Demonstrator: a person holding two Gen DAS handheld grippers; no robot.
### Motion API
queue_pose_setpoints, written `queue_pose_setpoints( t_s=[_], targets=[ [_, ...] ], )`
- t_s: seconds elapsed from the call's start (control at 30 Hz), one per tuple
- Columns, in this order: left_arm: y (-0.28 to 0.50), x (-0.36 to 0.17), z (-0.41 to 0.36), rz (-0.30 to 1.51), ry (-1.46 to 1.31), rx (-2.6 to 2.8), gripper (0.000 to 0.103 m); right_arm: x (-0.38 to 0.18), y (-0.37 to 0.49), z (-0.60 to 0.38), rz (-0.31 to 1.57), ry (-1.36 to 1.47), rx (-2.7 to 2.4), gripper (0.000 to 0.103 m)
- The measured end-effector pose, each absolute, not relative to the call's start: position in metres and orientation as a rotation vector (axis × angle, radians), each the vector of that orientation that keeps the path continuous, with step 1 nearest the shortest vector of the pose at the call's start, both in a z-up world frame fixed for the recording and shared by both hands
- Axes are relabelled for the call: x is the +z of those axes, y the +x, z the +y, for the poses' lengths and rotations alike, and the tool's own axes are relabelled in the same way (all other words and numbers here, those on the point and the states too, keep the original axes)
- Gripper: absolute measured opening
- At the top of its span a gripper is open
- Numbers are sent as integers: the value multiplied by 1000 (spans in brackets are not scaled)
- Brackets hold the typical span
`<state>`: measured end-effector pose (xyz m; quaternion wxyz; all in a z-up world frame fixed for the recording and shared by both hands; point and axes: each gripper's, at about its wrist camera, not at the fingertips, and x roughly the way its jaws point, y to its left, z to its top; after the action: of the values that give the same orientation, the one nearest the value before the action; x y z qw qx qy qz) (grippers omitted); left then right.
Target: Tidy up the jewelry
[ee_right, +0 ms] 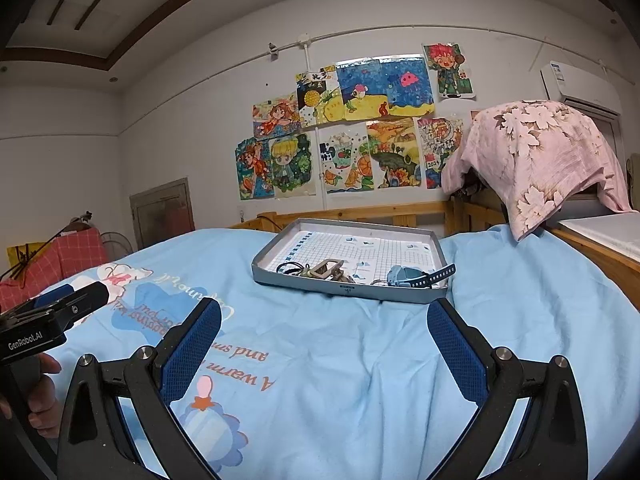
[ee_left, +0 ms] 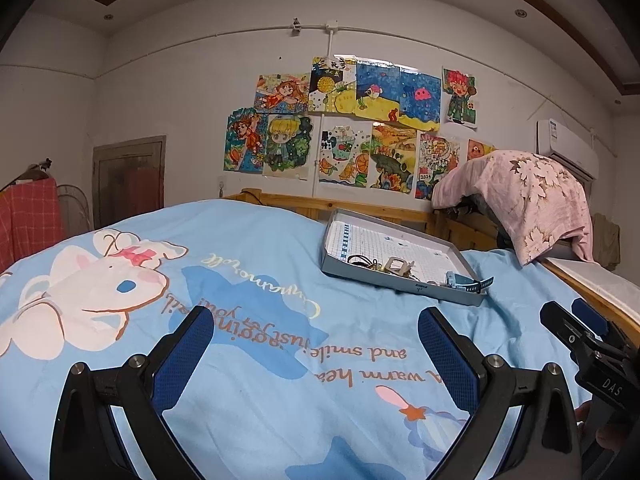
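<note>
Jewelry (ee_right: pixel 320 270) and a watch (ee_right: pixel 412 276) are lying bunched along the tray's (ee_right: pixel 280 276) near edge; sorted or not, you can't tell. Your left gripper (ee_left: pixel 316 344) and right gripper (ee_right: pixel 324 340) are hovering wide open, holding nothing.

Left tool (ee_right: pixel 60 312) body: "GenRobot.AI". Right tool (ee_left: pixel 576 332) body: "DAS". Bedsheet (ee_right: pixel 320 360): "A warm", "and smile". Wall drawing (ee_left: pixel 434 166): "2024".

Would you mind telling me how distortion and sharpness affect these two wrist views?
Left wrist view: strong fisheye bends the bed into a dome, corners vignette black, tray fairly sharp. Right wrist view: same barrel curve, wall drawings legible, open right gripper slightly soft.
</note>
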<state>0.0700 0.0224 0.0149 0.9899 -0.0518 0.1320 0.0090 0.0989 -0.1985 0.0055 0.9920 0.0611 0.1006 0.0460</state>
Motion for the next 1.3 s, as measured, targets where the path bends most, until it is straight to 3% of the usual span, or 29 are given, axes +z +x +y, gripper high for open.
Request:
queue_pose_setpoints(
  t_s=[1.3],
  targets=[
    [70, 9, 27, 267, -104, 19, 103, 0, 103, -189, 225, 107, 112, 101]
  ],
)
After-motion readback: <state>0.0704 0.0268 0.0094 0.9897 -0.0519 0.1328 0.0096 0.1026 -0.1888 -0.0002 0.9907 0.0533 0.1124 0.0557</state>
